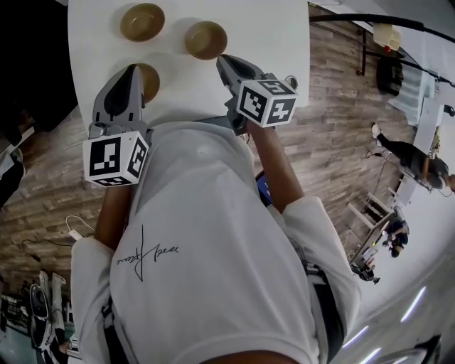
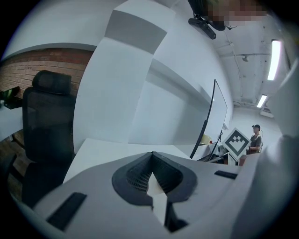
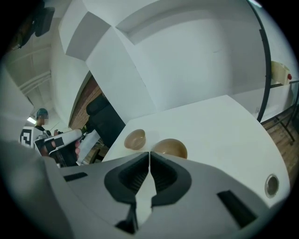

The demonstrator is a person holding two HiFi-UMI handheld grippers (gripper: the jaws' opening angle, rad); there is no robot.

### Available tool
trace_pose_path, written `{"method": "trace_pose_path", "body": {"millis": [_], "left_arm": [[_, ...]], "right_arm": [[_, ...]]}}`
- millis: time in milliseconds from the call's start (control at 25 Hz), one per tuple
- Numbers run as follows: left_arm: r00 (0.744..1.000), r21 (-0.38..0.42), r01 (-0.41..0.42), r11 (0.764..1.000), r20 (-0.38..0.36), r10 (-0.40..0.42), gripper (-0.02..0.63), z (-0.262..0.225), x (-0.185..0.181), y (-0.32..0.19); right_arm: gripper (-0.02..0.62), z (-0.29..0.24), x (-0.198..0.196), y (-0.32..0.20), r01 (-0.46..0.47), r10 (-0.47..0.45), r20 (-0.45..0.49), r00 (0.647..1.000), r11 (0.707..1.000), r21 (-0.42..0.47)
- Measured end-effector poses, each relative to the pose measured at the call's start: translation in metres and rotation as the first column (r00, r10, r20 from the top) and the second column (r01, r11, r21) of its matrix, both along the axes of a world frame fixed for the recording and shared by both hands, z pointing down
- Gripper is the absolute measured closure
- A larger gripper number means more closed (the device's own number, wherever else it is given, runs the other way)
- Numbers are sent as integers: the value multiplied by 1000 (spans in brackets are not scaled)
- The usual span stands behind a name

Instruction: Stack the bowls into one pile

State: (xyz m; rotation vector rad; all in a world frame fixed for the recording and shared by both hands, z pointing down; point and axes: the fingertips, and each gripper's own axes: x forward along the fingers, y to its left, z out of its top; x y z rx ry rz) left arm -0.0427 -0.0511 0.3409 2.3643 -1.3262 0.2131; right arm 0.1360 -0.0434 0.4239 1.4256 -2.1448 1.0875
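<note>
Three brown bowls stand apart on the white table [image 1: 270, 28]. One bowl [image 1: 142, 21] is at the far left and a second bowl [image 1: 206, 39] is to its right. The third bowl [image 1: 151, 79] is nearer and partly hidden behind my left gripper [image 1: 132, 68]. That gripper is shut and empty [image 2: 152, 154], and no bowl shows in the left gripper view. My right gripper [image 1: 222, 58] hovers just short of the second bowl, shut with nothing held [image 3: 149, 153]. The right gripper view shows two bowls beyond its tips: the near bowl [image 3: 170, 148] and a farther bowl [image 3: 135, 139].
A black office chair [image 2: 46, 121] stands at the table's left end. The table's near edge [image 1: 298, 99] borders wood flooring [image 1: 334, 128]. A round grommet [image 3: 271, 184] is set into the tabletop at the right. People stand far off at the right [image 1: 419, 160].
</note>
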Motion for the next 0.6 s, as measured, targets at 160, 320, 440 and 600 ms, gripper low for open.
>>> {"method": "trace_pose_path", "body": {"millis": [160, 320, 440, 600], "left_arm": [[1000, -11, 14, 1000, 7, -14, 603, 1, 4, -3], [1000, -34, 19, 999, 12, -18, 603, 5, 8, -6], [1000, -48, 13, 999, 22, -12, 603, 8, 12, -7], [999, -55, 12, 998, 33, -10, 603, 10, 15, -9]], "right_arm": [[583, 17, 16, -5, -13, 13, 4, 1000, 999, -39], [583, 29, 25, -10, -22, 22, 11, 1000, 998, -65], [569, 37, 31, -12, -31, 33, 16, 999, 996, -86], [528, 49, 35, -15, -36, 39, 28, 999, 993, -112]]}}
